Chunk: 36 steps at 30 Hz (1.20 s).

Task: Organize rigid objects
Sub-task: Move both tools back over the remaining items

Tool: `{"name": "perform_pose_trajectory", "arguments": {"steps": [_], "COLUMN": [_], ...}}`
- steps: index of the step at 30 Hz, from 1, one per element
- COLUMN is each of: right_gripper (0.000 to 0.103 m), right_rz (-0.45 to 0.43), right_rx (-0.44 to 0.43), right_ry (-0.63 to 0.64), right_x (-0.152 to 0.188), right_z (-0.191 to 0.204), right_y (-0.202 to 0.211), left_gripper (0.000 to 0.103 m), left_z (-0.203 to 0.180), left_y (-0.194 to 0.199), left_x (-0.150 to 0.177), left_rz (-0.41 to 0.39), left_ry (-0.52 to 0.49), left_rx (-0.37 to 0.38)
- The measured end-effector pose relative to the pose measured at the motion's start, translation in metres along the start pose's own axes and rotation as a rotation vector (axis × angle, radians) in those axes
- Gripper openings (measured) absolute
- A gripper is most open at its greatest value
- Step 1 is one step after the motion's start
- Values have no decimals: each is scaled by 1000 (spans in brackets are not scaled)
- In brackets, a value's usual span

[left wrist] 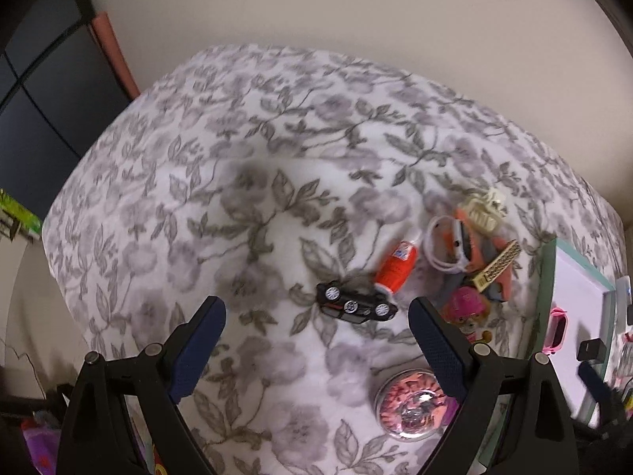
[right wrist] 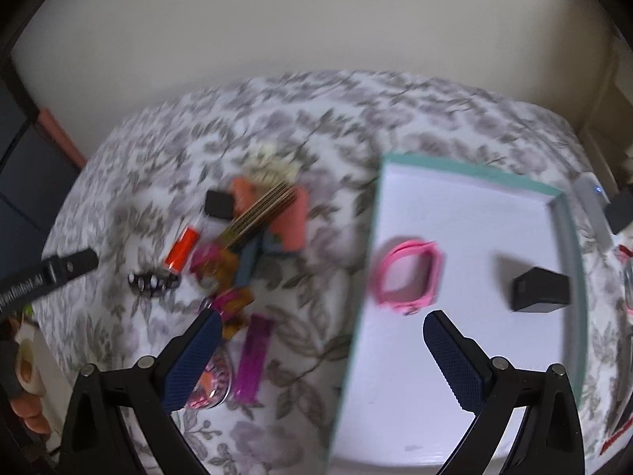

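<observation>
Only the right view shows the tray's [right wrist: 467, 213] black box [right wrist: 540, 291]; both grippers' fingers gape wide, empty.

The right wrist view is motion-blurred: the toy pile [right wrist: 253, 233] smears into colours, its pieces hard to name. In the left wrist view, the right finger of the left tool [left wrist: 316, 340] hides part of the round pink tin [left wrist: 411, 403], and the tray [left wrist: 581, 316] is cut off at the right edge.

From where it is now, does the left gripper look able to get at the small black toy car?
Probably yes. The left gripper is open and empty, and the black toy car lies on the floral cloth just ahead between its fingers, with nothing over it; the orange tube sits close beside it.
</observation>
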State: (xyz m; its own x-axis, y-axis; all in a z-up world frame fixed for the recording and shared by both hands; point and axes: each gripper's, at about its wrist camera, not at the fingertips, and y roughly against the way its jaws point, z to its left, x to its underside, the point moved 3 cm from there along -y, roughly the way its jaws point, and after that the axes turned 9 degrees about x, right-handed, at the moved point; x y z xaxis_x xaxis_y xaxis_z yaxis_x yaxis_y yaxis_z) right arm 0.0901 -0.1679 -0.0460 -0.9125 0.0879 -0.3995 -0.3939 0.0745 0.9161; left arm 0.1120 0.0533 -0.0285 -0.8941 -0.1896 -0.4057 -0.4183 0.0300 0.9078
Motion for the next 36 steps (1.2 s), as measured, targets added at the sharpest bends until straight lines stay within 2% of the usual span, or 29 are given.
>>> {"name": "perform_pose_trajectory", "arguments": {"steps": [7, 14, 16, 23, 28, 36], "right_gripper": [103, 87, 86, 82, 82, 82], "right_rz": [70, 112, 116, 120, 79, 125], "right_rx": [17, 0, -3, -33, -17, 43], "right_ry": [98, 107, 105, 57, 13, -54], "right_x": [15, 20, 20, 14, 4, 4], "right_z": [33, 40, 40, 25, 6, -13], "right_y": [-23, -34, -34, -26, -10, -21], "left_gripper": [94, 94, 94, 94, 94, 94], "left_z": [10, -6, -13, -26, -28, -50], "left_y": [-17, -38, -42, -52, -51, -61], "left_x": [9, 24, 26, 34, 35, 47], "left_rz": [88, 186, 205, 263, 261, 299], "left_ry": [41, 17, -3, -29, -30, -85], "left_rx": [35, 75, 86, 117, 122, 134]}}
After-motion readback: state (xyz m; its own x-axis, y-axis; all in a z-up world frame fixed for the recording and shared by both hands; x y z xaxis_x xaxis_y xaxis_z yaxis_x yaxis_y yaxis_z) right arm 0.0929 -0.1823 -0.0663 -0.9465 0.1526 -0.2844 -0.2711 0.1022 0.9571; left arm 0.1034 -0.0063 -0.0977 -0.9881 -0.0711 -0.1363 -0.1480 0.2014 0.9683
